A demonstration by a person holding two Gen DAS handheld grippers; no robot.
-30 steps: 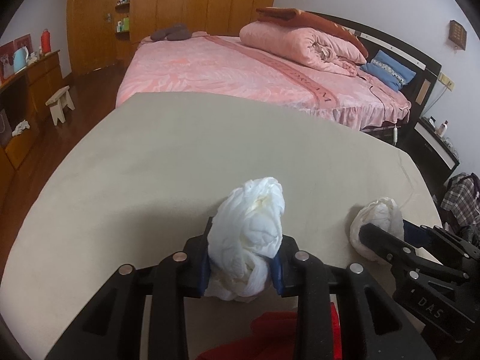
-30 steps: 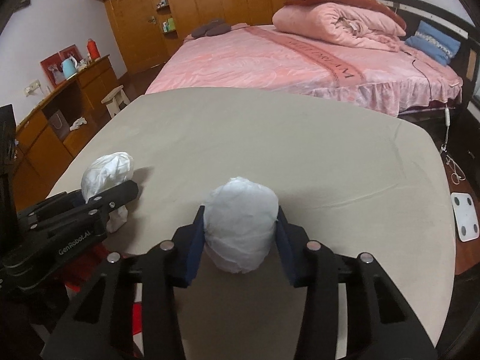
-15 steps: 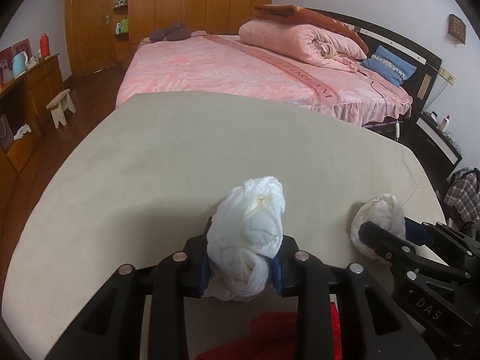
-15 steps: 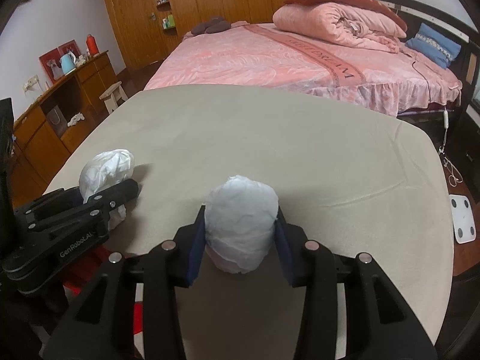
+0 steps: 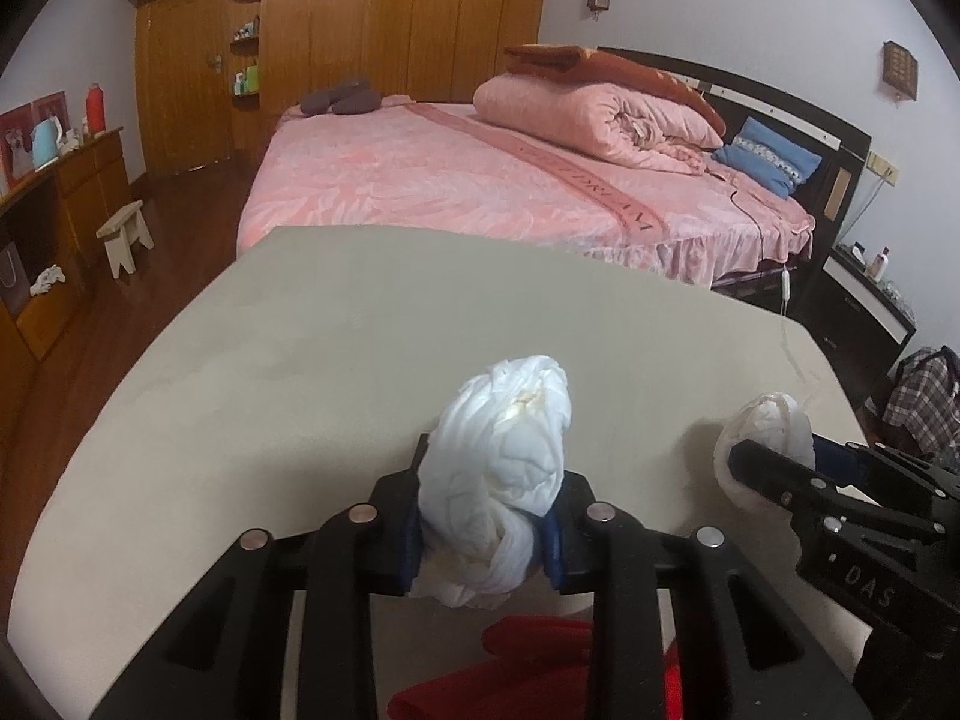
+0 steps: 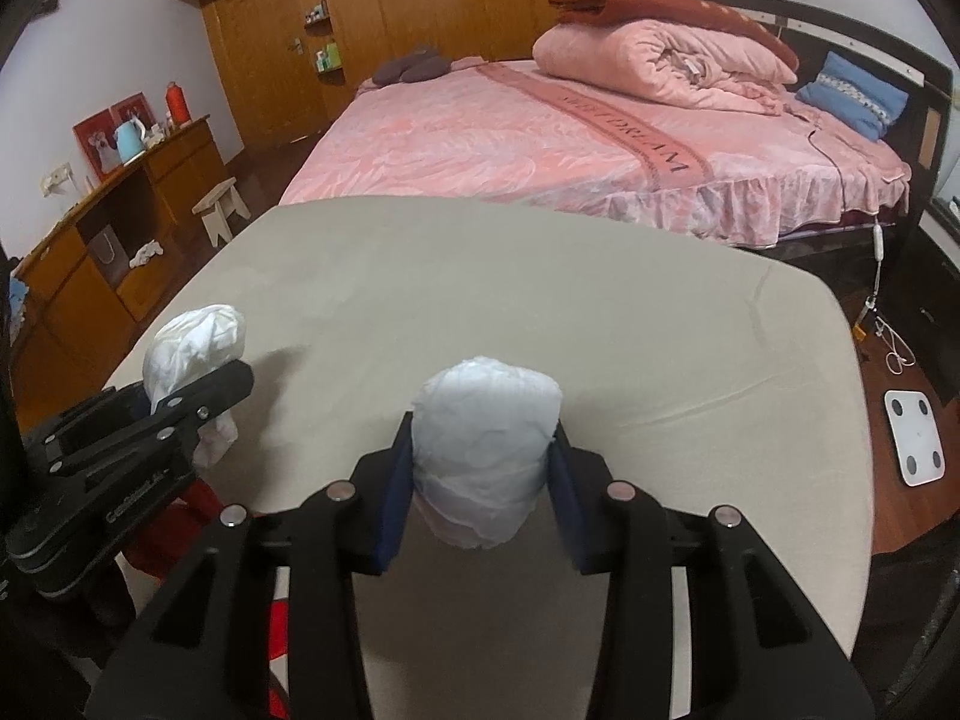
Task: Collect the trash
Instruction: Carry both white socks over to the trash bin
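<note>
Beige cloth-covered table (image 6: pixel 540 312), surface lightly creased near its right edge, before a pink bed (image 6: pixel 540 138).

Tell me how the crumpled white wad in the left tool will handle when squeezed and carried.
The crumpled white wad looks soft: it bulges above the left tool, so it probably compresses. Loose folds hang below, so bits may flop. It seems light.

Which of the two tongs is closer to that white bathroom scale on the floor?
Right. The scale lies just off the right tongs' outer side; the left tongs are farther, beyond them.
</note>
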